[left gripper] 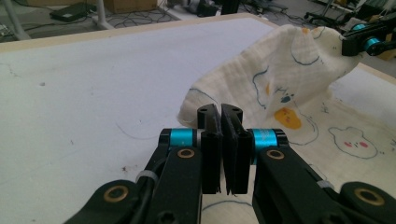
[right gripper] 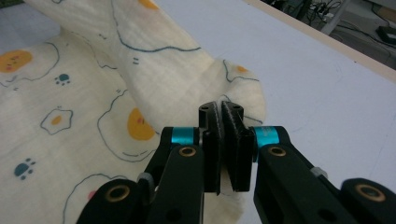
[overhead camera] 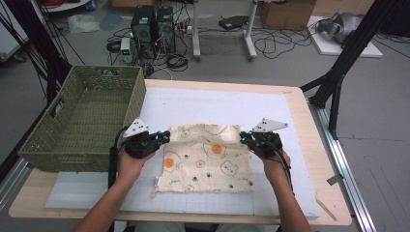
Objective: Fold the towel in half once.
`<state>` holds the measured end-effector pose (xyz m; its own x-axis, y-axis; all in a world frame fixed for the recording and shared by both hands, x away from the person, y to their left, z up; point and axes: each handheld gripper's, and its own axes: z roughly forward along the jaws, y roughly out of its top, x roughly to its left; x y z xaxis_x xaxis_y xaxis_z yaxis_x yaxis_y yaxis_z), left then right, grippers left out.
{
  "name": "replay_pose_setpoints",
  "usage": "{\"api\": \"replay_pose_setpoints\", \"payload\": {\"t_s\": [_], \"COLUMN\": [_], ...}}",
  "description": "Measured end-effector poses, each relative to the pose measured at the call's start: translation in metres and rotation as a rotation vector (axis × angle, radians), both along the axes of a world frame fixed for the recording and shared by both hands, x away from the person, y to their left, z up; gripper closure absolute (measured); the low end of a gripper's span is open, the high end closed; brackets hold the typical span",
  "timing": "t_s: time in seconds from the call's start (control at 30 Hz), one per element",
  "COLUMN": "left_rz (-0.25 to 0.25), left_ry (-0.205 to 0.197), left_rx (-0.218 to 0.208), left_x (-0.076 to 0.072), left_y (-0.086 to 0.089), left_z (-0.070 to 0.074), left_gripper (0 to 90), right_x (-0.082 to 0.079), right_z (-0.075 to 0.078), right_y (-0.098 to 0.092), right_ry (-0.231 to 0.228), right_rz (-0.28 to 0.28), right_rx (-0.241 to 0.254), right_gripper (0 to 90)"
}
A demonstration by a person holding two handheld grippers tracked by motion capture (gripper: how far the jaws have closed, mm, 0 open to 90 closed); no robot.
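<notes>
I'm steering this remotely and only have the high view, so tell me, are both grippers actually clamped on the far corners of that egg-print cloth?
Observer: Yes. In its own view the left gripper has its jaws shut on the cloth, with fabric pinched between the pads.
Operator: And the right one?
Observer: The right gripper is also shut on a bunched corner of the cloth.
Operator: Is the far edge lifted or flat?
Observer: Lifted. The left gripper view shows the held edge arching above the white mat and the part of the cloth lying flat on the mat.
</notes>
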<state>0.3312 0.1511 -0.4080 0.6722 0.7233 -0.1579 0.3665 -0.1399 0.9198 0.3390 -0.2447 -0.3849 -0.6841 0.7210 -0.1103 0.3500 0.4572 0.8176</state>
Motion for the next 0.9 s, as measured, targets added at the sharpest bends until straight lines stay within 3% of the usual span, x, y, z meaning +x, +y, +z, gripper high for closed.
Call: {"api": "replay_pose_setpoints", "payload": {"t_s": [0.07, 0.2, 0.4, 0.53, 0.77, 0.9], "left_rz": [-0.005, -0.02, -0.054, -0.063, -0.079, -0.088], "left_ry": [-0.001, -0.003, 0.005, 0.015, 0.036, 0.05], "left_rx": [0.005, 0.06, 0.074, 0.079, 0.118, 0.125], "left_x": [-0.004, -0.015, -0.025, -0.031, -0.039, -0.043], "left_y": [0.0, -0.001, -0.004, -0.004, -0.001, 0.0], "left_z": [-0.002, -0.011, -0.02, -0.024, -0.035, -0.037], "left_gripper": [86.0, 86.0, 86.0, 85.9, 85.8, 84.4], "right_x": [-0.005, -0.017, -0.033, -0.039, -0.049, -0.056], "right_z": [-0.002, -0.012, -0.027, -0.035, -0.048, -0.056], "right_y": [-0.003, -0.008, -0.013, -0.019, -0.021, -0.021], "right_ry": [0.005, 0.002, 0.007, 0.017, 0.034, 0.052], "right_rz": [-0.001, 0.002, 0.019, 0.018, 0.033, 0.048], "right_rx": [0.018, 0.021, 0.014, 0.038, 0.05, 0.029], "right_gripper": [86.3, 85.9, 85.9, 85.3, 84.7, 84.2]}}
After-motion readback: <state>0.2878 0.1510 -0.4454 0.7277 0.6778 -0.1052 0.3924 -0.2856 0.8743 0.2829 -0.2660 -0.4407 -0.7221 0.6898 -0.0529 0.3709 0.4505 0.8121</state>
